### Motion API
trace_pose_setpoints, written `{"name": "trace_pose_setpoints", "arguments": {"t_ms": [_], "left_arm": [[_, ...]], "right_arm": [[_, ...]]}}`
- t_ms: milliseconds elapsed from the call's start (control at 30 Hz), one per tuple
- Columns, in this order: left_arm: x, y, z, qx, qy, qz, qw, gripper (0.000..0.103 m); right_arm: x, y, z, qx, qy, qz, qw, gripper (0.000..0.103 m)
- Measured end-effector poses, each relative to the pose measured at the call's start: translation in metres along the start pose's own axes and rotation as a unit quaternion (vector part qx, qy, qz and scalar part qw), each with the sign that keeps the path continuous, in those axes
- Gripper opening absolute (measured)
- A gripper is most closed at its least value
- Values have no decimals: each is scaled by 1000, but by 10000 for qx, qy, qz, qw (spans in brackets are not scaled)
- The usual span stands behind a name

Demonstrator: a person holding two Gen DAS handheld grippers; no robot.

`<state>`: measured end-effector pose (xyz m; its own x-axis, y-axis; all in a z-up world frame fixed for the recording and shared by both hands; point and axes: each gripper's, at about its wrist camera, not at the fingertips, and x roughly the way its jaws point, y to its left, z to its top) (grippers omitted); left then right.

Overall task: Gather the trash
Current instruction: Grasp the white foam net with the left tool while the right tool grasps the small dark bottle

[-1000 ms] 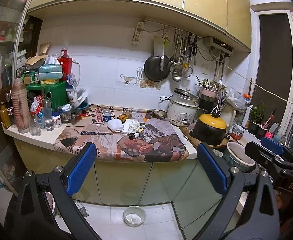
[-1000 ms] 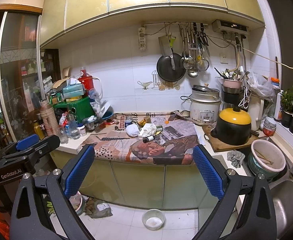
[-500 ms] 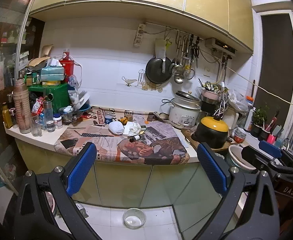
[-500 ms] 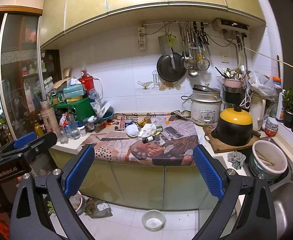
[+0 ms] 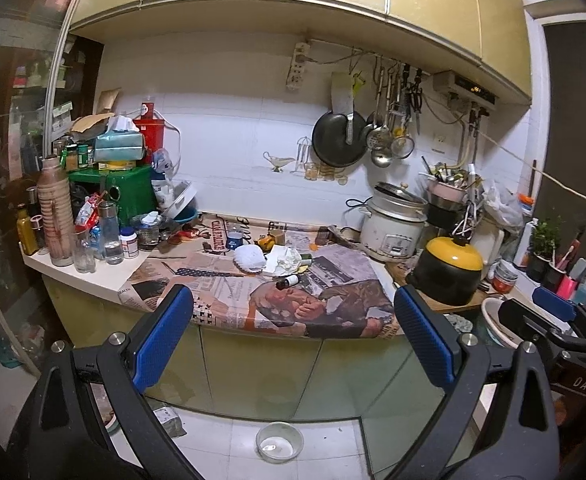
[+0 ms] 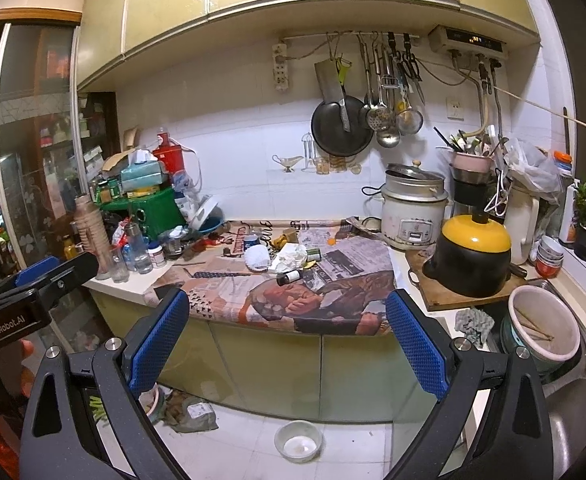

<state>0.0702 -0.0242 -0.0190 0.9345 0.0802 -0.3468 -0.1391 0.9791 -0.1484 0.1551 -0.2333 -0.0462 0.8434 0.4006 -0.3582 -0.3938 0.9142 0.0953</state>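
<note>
Blue-padded, your left gripper (image 5: pixel 293 344) and right gripper (image 6: pixel 289 340) stay spread wide and empty, having drifted slightly closer to the counter (image 5: pixel 93 280). The crumpled paper (image 6: pixel 291 256) and small bottle (image 6: pixel 289 277) lie untouched on the newspaper (image 6: pixel 333 300).

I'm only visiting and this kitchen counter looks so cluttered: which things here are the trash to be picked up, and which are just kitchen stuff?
Likely trash, on the newspaper:
- crumpled white paper
- small dark bottle lying on its side
- yellow scraps

Just kitchen stuff:
- rice cooker
- black pot with yellow lid
- hanging pan
- green box

Both grippers, left and right, are open and empty.
</note>
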Motion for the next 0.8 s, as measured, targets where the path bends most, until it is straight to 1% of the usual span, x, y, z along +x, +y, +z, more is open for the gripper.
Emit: {"name": "trace_pose_setpoints", "arguments": {"t_ms": [67, 233, 433, 500, 633, 733, 800], "left_arm": [[11, 2, 2, -12, 35, -5, 10000, 101], [60, 18, 14, -54, 41, 25, 10000, 101], [135, 52, 33, -64, 110, -87, 9999, 101], [168, 67, 45, -58, 257, -105, 9996, 101], [222, 97, 65, -95, 443, -94, 9989, 101], [263, 117, 73, -75, 617, -108, 9980, 101], [297, 133, 76, -86, 777, -94, 9969, 101]], "right_arm": [[12, -1, 3, 11, 58, -25, 10000, 98], [49, -1, 8, -20, 180, -123, 9998, 98], [110, 8, 22, 25, 226, -372, 9991, 98], [133, 10, 29, 143, 293, -390, 9987, 98], [183, 14, 44, 359, 470, -442, 9973, 98], [217, 17, 48, 471, 591, -635, 9951, 98], [246, 16, 47, 532, 762, -747, 9929, 98]]}}
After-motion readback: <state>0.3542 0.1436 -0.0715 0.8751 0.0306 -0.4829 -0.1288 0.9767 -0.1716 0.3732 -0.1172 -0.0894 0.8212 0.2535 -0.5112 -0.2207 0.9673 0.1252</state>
